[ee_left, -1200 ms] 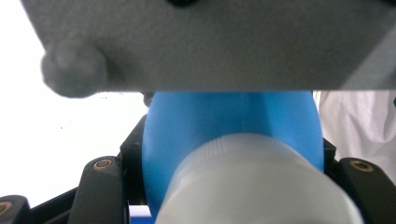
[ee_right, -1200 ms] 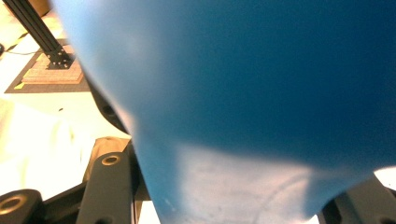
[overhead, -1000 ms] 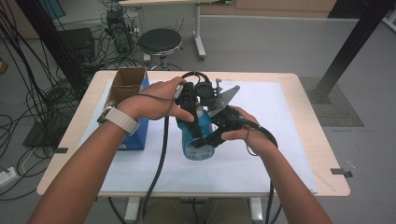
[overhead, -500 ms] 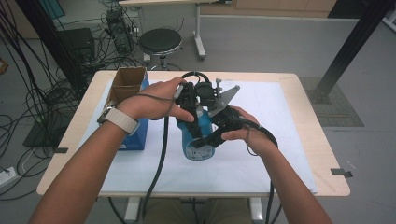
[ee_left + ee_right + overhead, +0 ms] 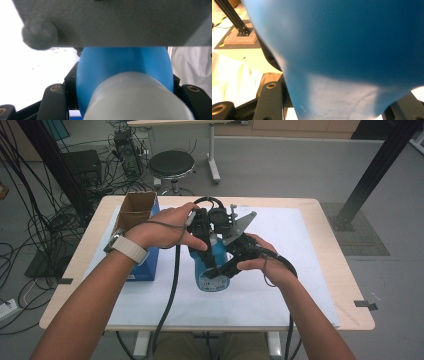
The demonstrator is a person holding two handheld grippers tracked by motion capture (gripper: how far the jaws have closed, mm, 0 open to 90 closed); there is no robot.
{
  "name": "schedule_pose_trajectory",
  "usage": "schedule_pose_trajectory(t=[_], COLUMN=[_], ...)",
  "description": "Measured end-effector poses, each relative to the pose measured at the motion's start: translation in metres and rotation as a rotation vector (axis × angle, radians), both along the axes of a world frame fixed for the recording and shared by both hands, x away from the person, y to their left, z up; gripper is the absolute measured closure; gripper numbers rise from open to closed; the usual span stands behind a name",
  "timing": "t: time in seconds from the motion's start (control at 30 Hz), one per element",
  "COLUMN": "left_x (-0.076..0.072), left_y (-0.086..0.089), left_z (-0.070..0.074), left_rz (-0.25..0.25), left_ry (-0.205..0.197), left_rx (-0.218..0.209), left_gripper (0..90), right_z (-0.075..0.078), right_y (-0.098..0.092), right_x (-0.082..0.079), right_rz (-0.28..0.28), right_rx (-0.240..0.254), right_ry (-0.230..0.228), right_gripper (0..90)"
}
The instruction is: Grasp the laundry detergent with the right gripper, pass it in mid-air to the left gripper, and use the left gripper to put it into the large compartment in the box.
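Jaws: both of your grippers are clamped on the blue bottle (image 5: 212,267).
Left gripper (image 5: 206,236): you grip the bottle just below its white cap (image 5: 138,98).
Right gripper (image 5: 231,262): you clasp the bottle's body.
Bottle: held above the white sheet (image 5: 300,265), mid-table.
Box: your open cardboard box (image 5: 136,210) stands at the table's (image 5: 345,285) left.

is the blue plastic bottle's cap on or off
On: in the left gripper view a ribbed white cap sits on the blue plastic bottle, between that gripper's black jaws.
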State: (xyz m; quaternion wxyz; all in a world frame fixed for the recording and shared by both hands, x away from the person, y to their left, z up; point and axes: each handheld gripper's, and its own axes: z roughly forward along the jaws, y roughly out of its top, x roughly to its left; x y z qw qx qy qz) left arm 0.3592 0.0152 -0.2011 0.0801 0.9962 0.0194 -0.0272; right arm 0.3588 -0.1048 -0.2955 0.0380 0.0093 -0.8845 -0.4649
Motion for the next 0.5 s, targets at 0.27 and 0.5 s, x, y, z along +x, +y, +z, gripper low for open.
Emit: schedule_pose_trajectory(t=[0.27, 0.5], left_x=[0.001, 0.0011], left_y=[0.0011, 0.0004], left_z=[-0.0009, -0.0016], left_rz=[0.004, 0.007], left_ry=[0.002, 0.003], left_rx=[-0.002, 0.0], left_gripper=[38.5, 38.5], right_z=[-0.0008, -0.001], right_y=[0.0006, 0.0008], right_x=[0.0007, 0.0008], right_rz=[-0.001, -0.001], right_rx=[-0.004, -0.006], right_ry=[0.001, 0.004], right_gripper=[43.2, 43.2])
